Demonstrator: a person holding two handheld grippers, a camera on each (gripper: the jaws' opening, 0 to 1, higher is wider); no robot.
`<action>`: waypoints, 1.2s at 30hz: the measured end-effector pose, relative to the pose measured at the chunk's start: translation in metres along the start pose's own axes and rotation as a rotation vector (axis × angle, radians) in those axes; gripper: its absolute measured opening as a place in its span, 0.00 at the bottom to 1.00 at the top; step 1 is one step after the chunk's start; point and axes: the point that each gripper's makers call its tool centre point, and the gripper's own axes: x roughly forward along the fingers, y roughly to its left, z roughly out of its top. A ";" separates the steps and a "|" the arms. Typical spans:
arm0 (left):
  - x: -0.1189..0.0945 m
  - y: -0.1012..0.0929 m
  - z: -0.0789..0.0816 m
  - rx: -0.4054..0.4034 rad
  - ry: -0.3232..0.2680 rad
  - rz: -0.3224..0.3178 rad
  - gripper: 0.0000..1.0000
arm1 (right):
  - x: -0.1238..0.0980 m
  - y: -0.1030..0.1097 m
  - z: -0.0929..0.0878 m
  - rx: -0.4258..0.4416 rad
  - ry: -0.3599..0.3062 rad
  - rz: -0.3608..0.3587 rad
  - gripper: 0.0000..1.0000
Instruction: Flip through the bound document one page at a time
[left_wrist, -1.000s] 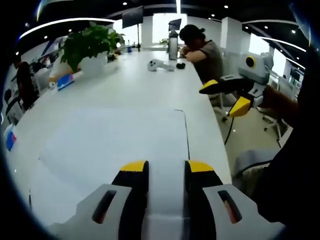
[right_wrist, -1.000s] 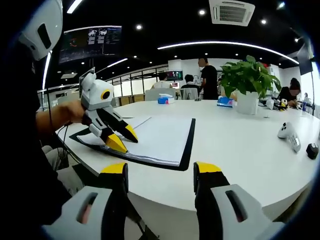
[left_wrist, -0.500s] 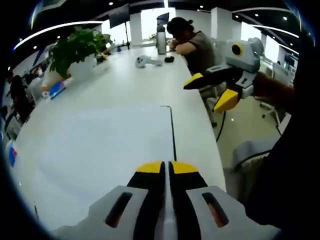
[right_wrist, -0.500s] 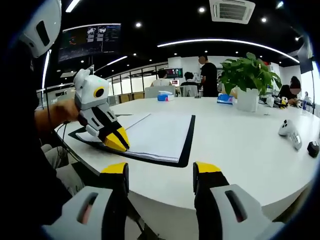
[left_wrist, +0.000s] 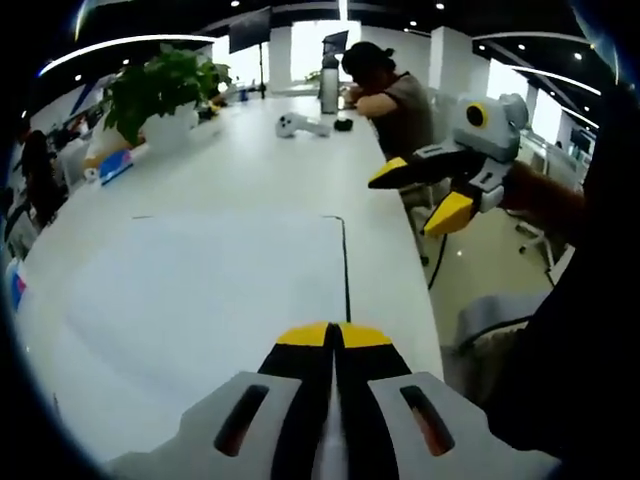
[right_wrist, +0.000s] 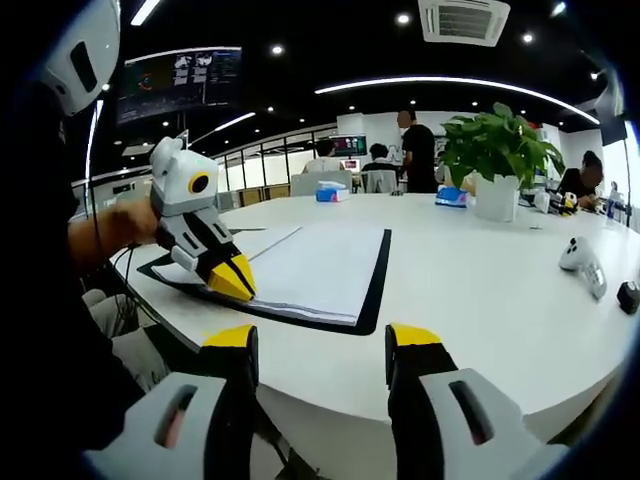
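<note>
White worktop (right_wrist: 480, 290) carries everything you see: it is long and wide, with a plant in a white pot (right_wrist: 497, 165) far along it and a small white controller (right_wrist: 580, 262) near its right edge. The bound document (right_wrist: 315, 270) lies open and flat on the worktop, close to the near edge, with a dark cover showing as a border around the white pages.

Your left gripper (right_wrist: 228, 277) is low at the near corner of the document, and its jaws are pressed together. From the left gripper view the yellow tips (left_wrist: 335, 335) meet over the white page, so you probably pinch a page edge, but I cannot tell if paper is really between them.

Your right gripper (right_wrist: 320, 345) waits off the worktop edge with its jaws apart and nothing between them.

The risk now is the pinch. If the jaws took two sheets, you will skip a page. If you lift too fast or pull sideways, the thin paper may crease or tear at the binding. The document is not held down, so it may also slide.
</note>
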 end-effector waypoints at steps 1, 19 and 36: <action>-0.001 0.000 0.000 -0.012 -0.009 -0.002 0.04 | 0.000 0.000 0.001 0.008 -0.005 0.003 0.51; -0.013 0.002 0.007 -0.082 -0.125 -0.001 0.04 | 0.023 0.009 0.030 0.369 -0.150 0.123 0.51; -0.015 0.004 0.003 -0.134 -0.158 -0.017 0.04 | 0.059 0.014 0.021 0.547 -0.076 0.178 0.49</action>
